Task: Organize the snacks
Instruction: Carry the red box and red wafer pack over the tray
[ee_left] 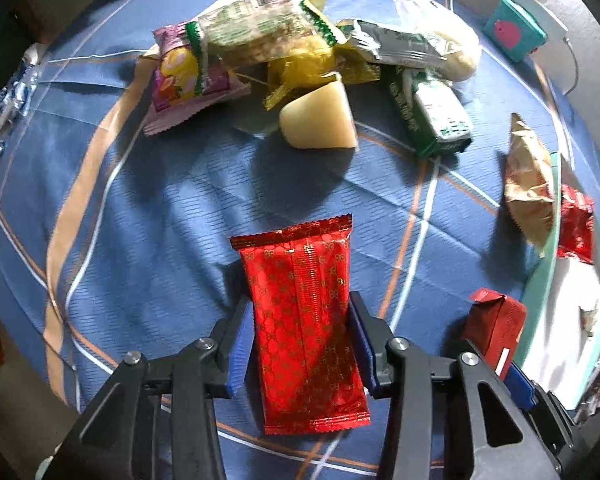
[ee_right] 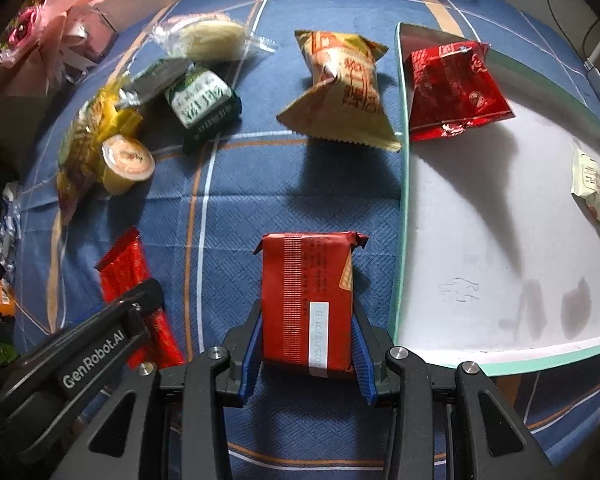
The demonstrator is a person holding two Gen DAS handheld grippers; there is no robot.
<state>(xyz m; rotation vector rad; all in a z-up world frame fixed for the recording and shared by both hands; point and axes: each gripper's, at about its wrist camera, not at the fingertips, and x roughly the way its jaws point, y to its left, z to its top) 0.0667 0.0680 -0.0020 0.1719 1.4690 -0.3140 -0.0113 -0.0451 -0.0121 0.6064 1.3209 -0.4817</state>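
Left gripper [ee_left: 302, 336]: pointing down at the blue plaid cloth [ee_left: 148, 208]; blue-padded fingers [ee_left: 236, 354] sit against both long edges of a red foil packet [ee_left: 304, 320], closed on it; packet lies flat on the cloth, its crimped end away from the camera.
Right gripper [ee_right: 306, 344]: fingers [ee_right: 249, 354] clamped on a dark red wrapped bar [ee_right: 306, 300] with a white date strip; bar is just beside the tray's left wall, outside it.
Tray [ee_right: 404, 184]: white floor, mint-green rim, right of the right gripper; holds a red pouch [ee_right: 452, 88] at the far corner and a pale packet [ee_right: 594, 188] at the right edge.
Orange-tan bag [ee_right: 340, 88]: on the cloth, touching the tray's far left wall from outside.
Snack heap: pink packet [ee_left: 180, 80], long green-and-white packet [ee_left: 260, 32], yellow wrapper [ee_left: 304, 68], pale wedge [ee_left: 320, 118], dark green packet [ee_left: 428, 116], clear-wrapped pale cake [ee_left: 452, 48], piled together at the far side of the cloth.
Jelly cup [ee_right: 126, 164]: right wrist view, at the near edge of the heap.
Teal box [ee_left: 514, 34]: far right, off the heap.
Other arm: left gripper's black body shows low left in the right wrist view, over its red foil packet.
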